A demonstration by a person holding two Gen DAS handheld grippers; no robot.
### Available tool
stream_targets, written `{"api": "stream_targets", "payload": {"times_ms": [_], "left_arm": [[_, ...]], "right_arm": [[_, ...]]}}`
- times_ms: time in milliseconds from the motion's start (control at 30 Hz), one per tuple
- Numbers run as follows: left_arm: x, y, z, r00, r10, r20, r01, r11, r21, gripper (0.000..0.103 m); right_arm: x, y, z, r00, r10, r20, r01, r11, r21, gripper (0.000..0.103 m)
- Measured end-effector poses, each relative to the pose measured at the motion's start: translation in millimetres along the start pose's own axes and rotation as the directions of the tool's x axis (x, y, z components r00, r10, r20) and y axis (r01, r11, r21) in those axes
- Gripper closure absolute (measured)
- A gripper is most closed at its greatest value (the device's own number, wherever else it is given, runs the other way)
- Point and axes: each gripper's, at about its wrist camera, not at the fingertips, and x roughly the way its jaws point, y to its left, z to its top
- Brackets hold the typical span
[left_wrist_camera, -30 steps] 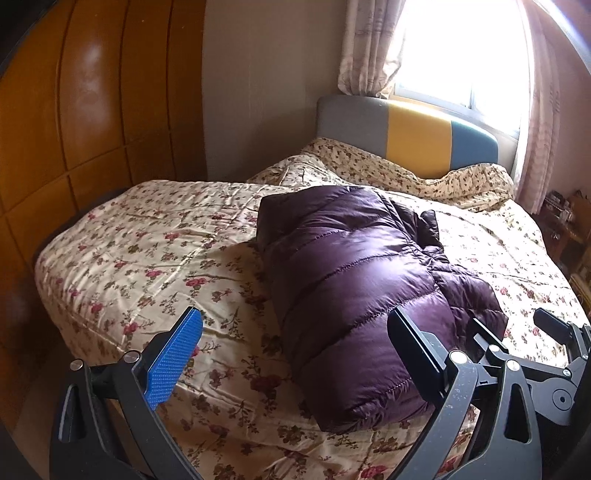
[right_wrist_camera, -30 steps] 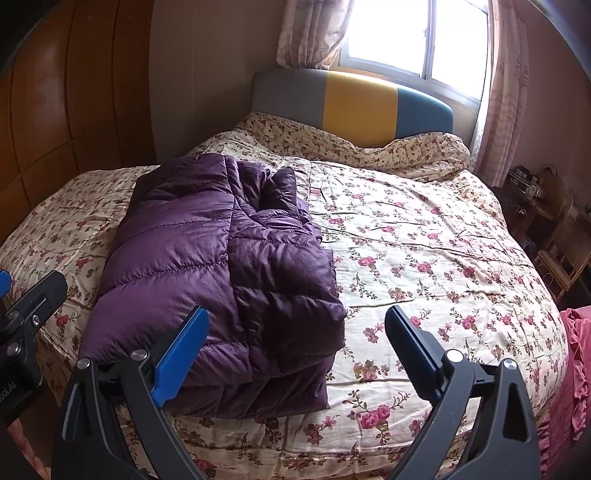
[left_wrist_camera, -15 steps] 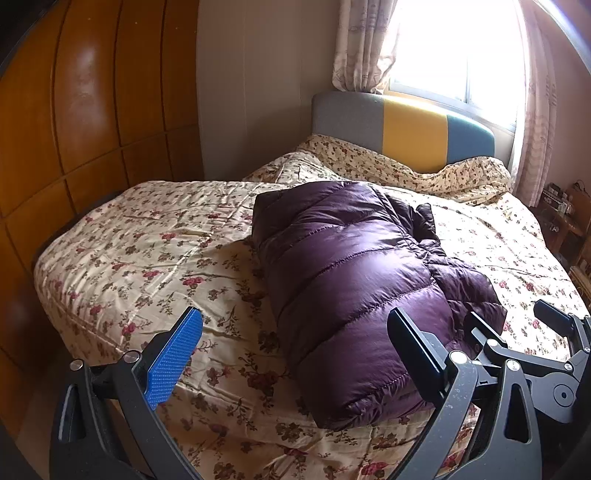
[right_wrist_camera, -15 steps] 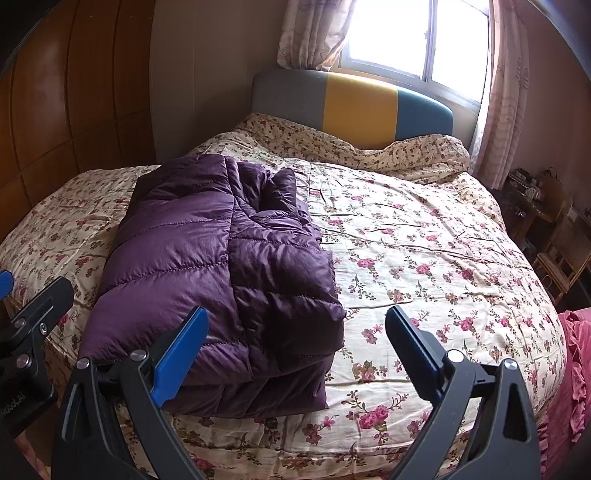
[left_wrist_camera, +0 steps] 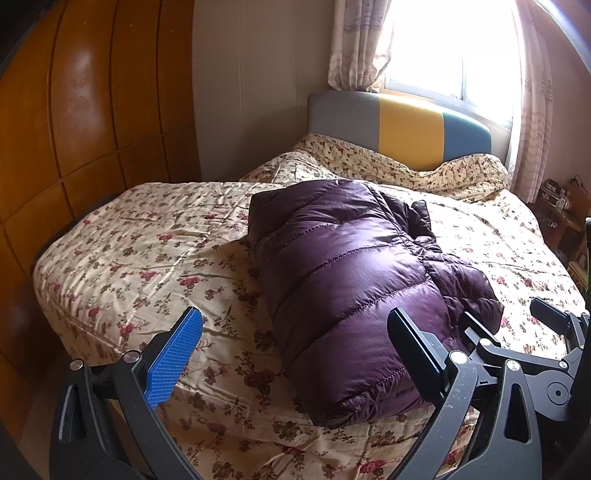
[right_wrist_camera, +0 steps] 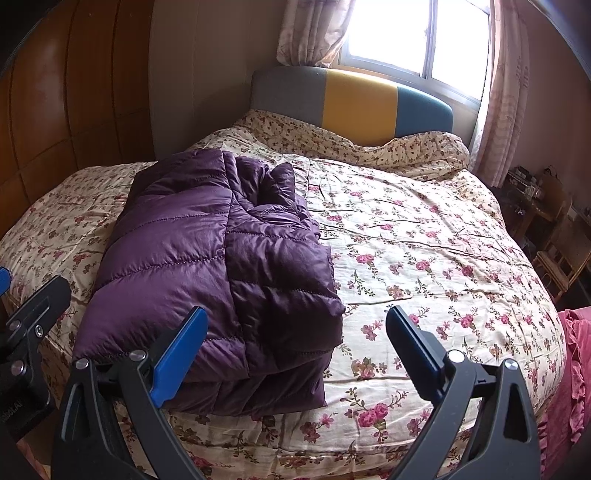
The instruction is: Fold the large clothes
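A purple quilted down jacket [left_wrist_camera: 351, 273] [right_wrist_camera: 207, 251] lies folded into a thick bundle on the flowered bed cover [left_wrist_camera: 147, 258] [right_wrist_camera: 424, 251], left of the bed's middle. My left gripper [left_wrist_camera: 295, 350] hovers open near the foot of the bed, its right finger in front of the bundle's near end, nothing between its fingers. My right gripper [right_wrist_camera: 295, 343] is open too, above the bundle's near right corner and holding nothing. It also shows at the right edge of the left wrist view, as the right gripper [left_wrist_camera: 535, 332].
A grey, yellow and blue headboard [right_wrist_camera: 354, 99] stands under a bright curtained window [right_wrist_camera: 417, 33]. Wooden wardrobe panels [left_wrist_camera: 74, 129] line the left wall. A rumpled quilt [right_wrist_camera: 369, 144] lies along the headboard. Wooden furniture [right_wrist_camera: 554, 240] and a pink cloth [right_wrist_camera: 576, 369] sit at the right.
Both grippers have drawn back slightly and risen, so the jacket sits a little farther off. The jacket itself has not moved; both grippers stay open.
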Motion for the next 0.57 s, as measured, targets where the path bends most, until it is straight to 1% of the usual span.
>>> {"api": "stream_targets", "payload": {"times_ms": [233,567], "left_arm": [[-1.9,-0.9,-1.0,1.000,-0.001,0.013,0.001,1.000,0.007,0.004],[-0.5,-1.4,-0.2,1.000,0.000,-0.004,0.000,1.000,0.002,0.004]], "right_arm": [[1.0,0.3,-0.5,1.000,0.000,0.001,0.000,1.000,0.001,0.006],[0.9,0.1,0.6,1.000,0.001,0.005,-0.001,1.000,0.003,0.004]]}}
